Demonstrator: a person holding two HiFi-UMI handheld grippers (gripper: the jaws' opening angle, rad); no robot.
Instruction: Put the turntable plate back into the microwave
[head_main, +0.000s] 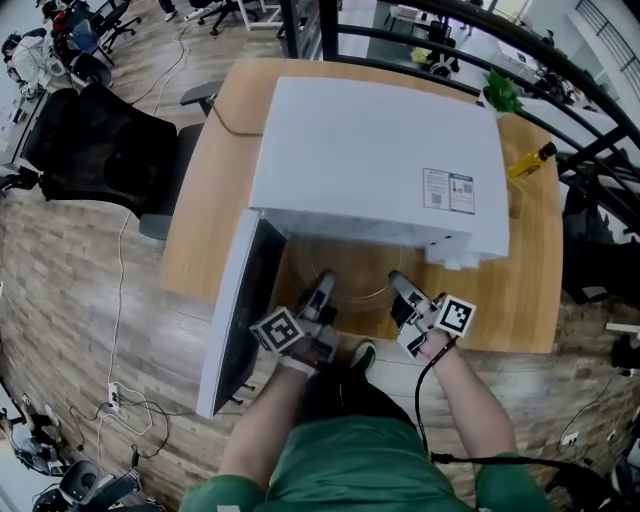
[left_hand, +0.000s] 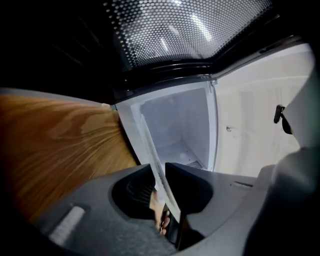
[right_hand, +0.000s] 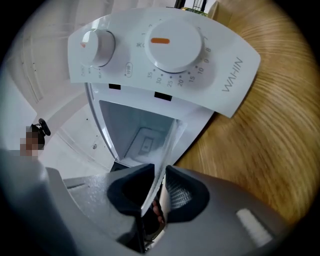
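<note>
Clear round glass turntable plate (head_main: 352, 272) held at the mouth of a boxy, glossy white microwave (head_main: 370, 160).
A wood-plank floor (head_main: 70, 300) is seen under the smooth grained wooden table (head_main: 520, 300). The thin plate's rim is pinched at opposite sides by the left gripper (head_main: 323, 283) and the right gripper (head_main: 398, 284).

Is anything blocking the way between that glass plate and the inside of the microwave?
Nothing visible. The door stands open at the left, the cavity looks empty, and the glass plate, held by the left gripper and right gripper, is at the opening.
</note>
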